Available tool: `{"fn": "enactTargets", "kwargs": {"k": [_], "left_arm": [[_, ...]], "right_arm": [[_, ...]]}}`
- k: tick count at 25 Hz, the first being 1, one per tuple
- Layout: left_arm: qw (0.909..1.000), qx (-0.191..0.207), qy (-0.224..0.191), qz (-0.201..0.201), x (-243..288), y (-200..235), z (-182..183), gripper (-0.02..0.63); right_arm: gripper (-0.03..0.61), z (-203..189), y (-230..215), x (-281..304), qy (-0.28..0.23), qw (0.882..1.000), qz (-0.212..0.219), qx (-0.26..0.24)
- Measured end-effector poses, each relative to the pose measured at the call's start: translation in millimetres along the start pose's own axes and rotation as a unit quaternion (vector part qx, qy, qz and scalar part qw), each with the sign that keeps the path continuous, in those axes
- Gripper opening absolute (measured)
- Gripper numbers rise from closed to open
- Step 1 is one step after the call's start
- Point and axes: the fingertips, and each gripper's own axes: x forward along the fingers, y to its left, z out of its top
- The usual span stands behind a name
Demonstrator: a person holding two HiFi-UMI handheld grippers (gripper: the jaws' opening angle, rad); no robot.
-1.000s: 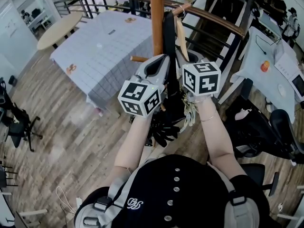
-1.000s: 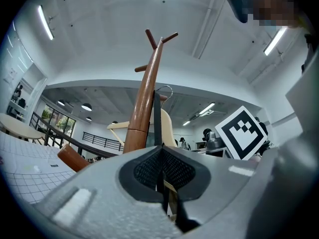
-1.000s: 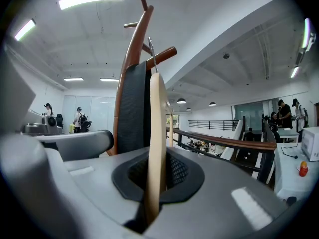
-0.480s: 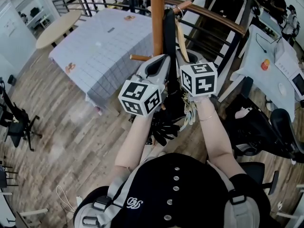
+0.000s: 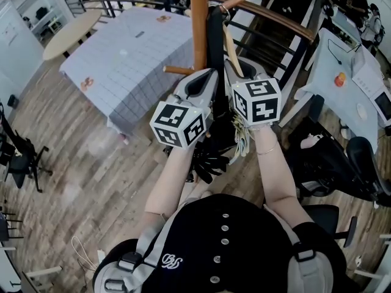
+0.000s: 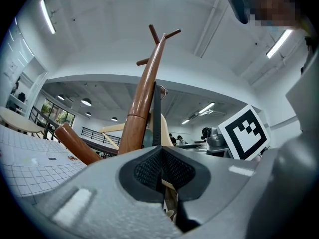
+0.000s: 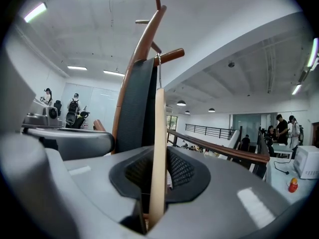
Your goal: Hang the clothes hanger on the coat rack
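Head view: a person stands close to a wooden coat rack (image 5: 200,29) with a gripper in each hand, both raised against the pole. The left gripper (image 5: 211,75) reaches a dark garment (image 5: 215,35) that hangs down the pole. The right gripper (image 5: 232,67) sits just beside it at the clothes hanger (image 5: 231,44), whose pale wooden arm slants up toward a peg near the top edge. A table (image 5: 134,54) under a checked cloth stands beyond the rack, and a curved railing (image 5: 275,22) runs behind it. Left gripper view: the left gripper (image 6: 160,158) has its jaws drawn together on the thin edge of the dark garment (image 6: 157,113). The coat rack (image 6: 144,98) rises behind, and part of the clothes hanger (image 6: 165,128) shows just past the pads. Right gripper view: the right gripper (image 7: 158,168) is opening, and the clothes hanger (image 7: 158,133) stands upright between its jaws with a gap showing on each side. The hanger's wire hook runs up to a peg of the coat rack (image 7: 142,44) and appears to sit over it. The dark garment (image 7: 137,108) hangs flat just beside it.
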Motion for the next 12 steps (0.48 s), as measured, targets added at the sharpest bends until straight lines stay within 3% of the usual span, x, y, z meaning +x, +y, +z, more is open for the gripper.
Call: {"fn": "enactTargets", "kwargs": {"k": [4, 12], "left_arm": [[1.0000, 0.000, -0.001, 0.000, 0, -1, 1, -0.002], [1.0000, 0.000, 0.000, -0.006, -5, -13, 0, -0.002]], "right_arm": [[0.065, 6, 2, -6, -0.009, 1.000, 0.005, -0.008], [0.119, 9, 9, -26, -0.029, 0.999, 0.032, 0.026]]}}
